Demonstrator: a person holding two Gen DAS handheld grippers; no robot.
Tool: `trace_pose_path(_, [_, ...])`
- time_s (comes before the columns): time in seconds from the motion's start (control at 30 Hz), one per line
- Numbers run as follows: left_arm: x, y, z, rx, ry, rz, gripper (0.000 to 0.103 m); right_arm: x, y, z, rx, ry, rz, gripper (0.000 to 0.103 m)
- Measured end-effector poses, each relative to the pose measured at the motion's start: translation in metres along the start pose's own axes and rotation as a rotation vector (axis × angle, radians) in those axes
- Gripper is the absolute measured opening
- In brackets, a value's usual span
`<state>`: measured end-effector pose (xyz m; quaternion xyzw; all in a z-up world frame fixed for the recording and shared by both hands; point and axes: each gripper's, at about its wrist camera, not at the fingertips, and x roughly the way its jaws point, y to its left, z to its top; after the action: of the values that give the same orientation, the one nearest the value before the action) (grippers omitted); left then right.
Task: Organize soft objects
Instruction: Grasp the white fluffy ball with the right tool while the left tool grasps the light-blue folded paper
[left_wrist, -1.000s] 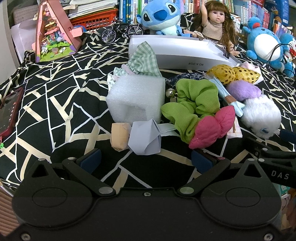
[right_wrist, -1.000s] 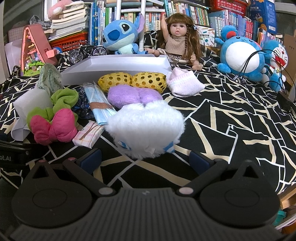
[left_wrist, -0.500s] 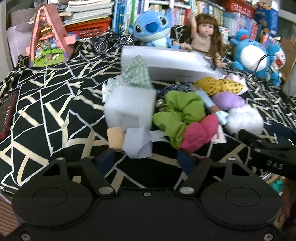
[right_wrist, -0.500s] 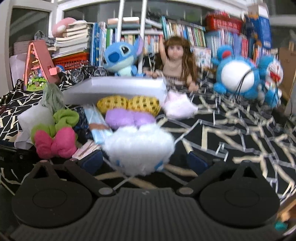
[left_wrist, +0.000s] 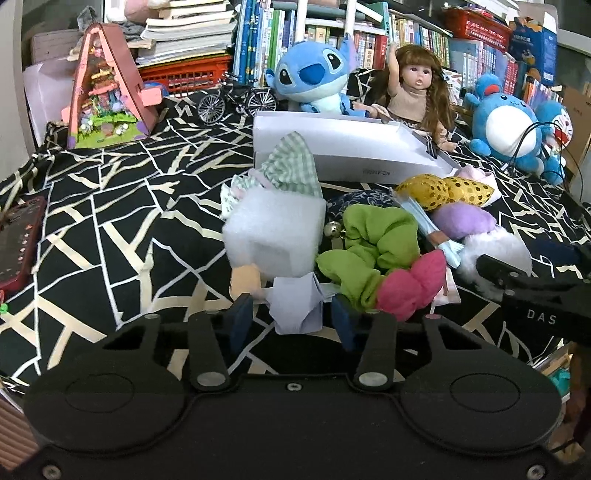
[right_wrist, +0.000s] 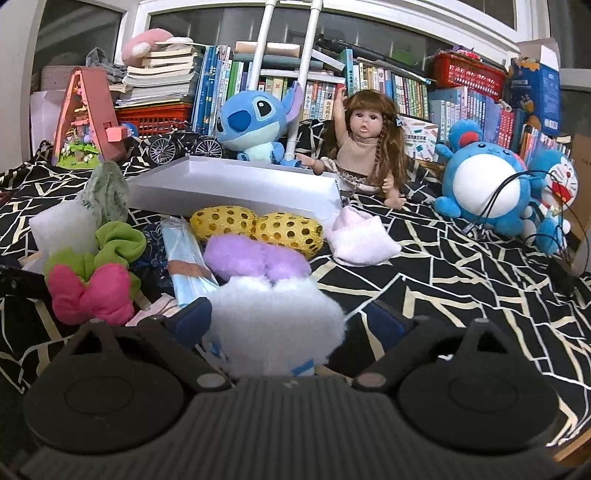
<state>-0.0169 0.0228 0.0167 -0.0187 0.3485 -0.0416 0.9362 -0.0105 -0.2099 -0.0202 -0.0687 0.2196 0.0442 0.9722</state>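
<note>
A heap of soft things lies on the black patterned cloth in front of a white box (left_wrist: 351, 147). My left gripper (left_wrist: 291, 323) has its jaws closing around a pale lavender folded cloth (left_wrist: 295, 306), with a small gap still showing at the pads. Just behind it are a white foam block (left_wrist: 273, 232), a green scrunchie (left_wrist: 373, 240) and a pink bow (left_wrist: 410, 284). My right gripper (right_wrist: 290, 319) straddles a white fluffy plush (right_wrist: 277, 310); its wide jaws are closing and do not squeeze the plush. Past that lie a purple plush (right_wrist: 255, 256) and a yellow sequin piece (right_wrist: 255, 225).
A blue plush (left_wrist: 310, 77), a doll (left_wrist: 413, 92) and a round blue toy (right_wrist: 484, 188) sit behind the box, before bookshelves. A pink toy house (left_wrist: 107, 92) and a model bicycle (left_wrist: 236, 101) stand back left. A red phone (left_wrist: 18, 243) lies at the left edge.
My left jaws have narrowed a lot around the lavender cloth. The right gripper has come forward, so the white fluffy plush now sits between its fingers. Both views have tilted upward.
</note>
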Motion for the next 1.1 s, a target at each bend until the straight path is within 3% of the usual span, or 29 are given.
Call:
trace_pose_path(0.07, [0.003, 0.001, 0.001, -0.015, 0.01, -0.011, 0.027, 0.004, -0.002, 0.0, 0.017, 0.006, 0.017, 0.094])
trace_pose_path(0.23, [0.003, 0.003, 0.001, -0.047, 0.004, -0.028, 0.026, 0.008, -0.003, 0.001, 0.059, 0.026, 0.061, 0.08])
trace_pose_path(0.43, [-0.008, 0.003, 0.005, -0.03, -0.029, -0.034, 0.026, -0.002, -0.006, 0.005, 0.073, 0.004, 0.057, 0.077])
trace_pose_path(0.7, [-0.02, 0.013, 0.012, -0.07, -0.062, -0.057, 0.026, -0.015, -0.018, 0.014, 0.07, -0.036, -0.023, 0.077])
trace_pose_path(1.1, [-0.03, 0.028, 0.013, -0.11, -0.068, -0.032, 0.026, -0.011, -0.042, 0.013, 0.133, -0.01, -0.12, 0.077])
